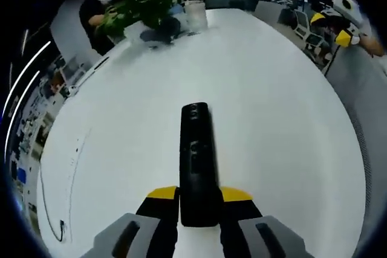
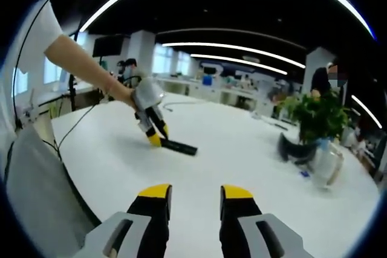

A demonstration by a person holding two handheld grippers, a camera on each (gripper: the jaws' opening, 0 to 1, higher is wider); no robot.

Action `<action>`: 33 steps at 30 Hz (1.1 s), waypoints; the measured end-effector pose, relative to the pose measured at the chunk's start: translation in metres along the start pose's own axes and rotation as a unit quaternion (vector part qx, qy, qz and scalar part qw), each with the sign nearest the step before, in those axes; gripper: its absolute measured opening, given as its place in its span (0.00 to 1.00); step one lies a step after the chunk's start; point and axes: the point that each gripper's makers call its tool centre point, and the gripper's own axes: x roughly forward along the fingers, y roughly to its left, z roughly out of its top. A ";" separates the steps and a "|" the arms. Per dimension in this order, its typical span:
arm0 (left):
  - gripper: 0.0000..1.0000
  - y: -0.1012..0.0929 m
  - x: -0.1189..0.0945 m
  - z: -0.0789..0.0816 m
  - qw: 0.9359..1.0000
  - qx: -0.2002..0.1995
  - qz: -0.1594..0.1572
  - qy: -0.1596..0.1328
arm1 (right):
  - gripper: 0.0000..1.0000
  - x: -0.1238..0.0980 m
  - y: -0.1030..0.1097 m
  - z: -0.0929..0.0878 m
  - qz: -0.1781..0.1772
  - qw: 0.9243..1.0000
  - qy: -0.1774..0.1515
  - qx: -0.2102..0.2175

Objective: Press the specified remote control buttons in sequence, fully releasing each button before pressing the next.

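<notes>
**Remote held flat on the white counter, right claw hanging apart**

Across the office room, a broad white counter (image 1: pixel 272 125) with a smooth, matte top and rounded edge carries everything; in the right gripper view its surface (image 2: pixel 242 149) runs back toward desks and strip lights. At its far end stands a leafy green plant (image 1: pixel 145 1), seen also in the right gripper view (image 2: pixel 317 116), with a clear, ribbed plastic jug (image 1: pixel 195 15) just beside it (image 2: pixel 326 167). A thin dark cable (image 1: pixel 51 209) trails along the counter's left edge.

The remote control (image 1: pixel 196 161) is a long, slim black bar of glossy plastic with rounded ends, lying flat on the counter and pointing away from the camera. Its buttons are dark on dark; no writing or brand can be read.

The left claw (image 1: pixel 199 200), grey with yellow tips and black pads, is clenched on the near end of the remote, one jaw on each long side. In the right gripper view a person's hand holds this claw (image 2: pixel 156 137) tilted down onto the remote (image 2: pixel 179 146).

The right claw (image 2: pixel 193 200) is released, jaws spread with bare counter between them, touching nothing and well apart from the remote.
</notes>
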 end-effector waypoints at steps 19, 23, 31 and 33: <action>0.24 -0.041 -0.012 -0.011 0.996 -0.054 -0.072 0.001 | 0.29 0.002 0.000 -0.001 0.003 1.000 0.001 -0.001; 0.25 -0.043 -0.011 -0.008 0.997 -0.023 -0.070 0.001 | 0.28 0.000 0.000 0.006 0.005 1.000 -0.019 0.012; 0.24 -0.046 -0.007 -0.008 0.998 -0.036 -0.054 0.020 | 0.29 0.002 0.002 0.003 0.008 1.000 -0.011 0.006; 0.24 -0.048 -0.008 -0.009 0.998 -0.033 -0.057 0.019 | 0.29 0.002 0.002 0.003 0.009 1.000 -0.010 0.005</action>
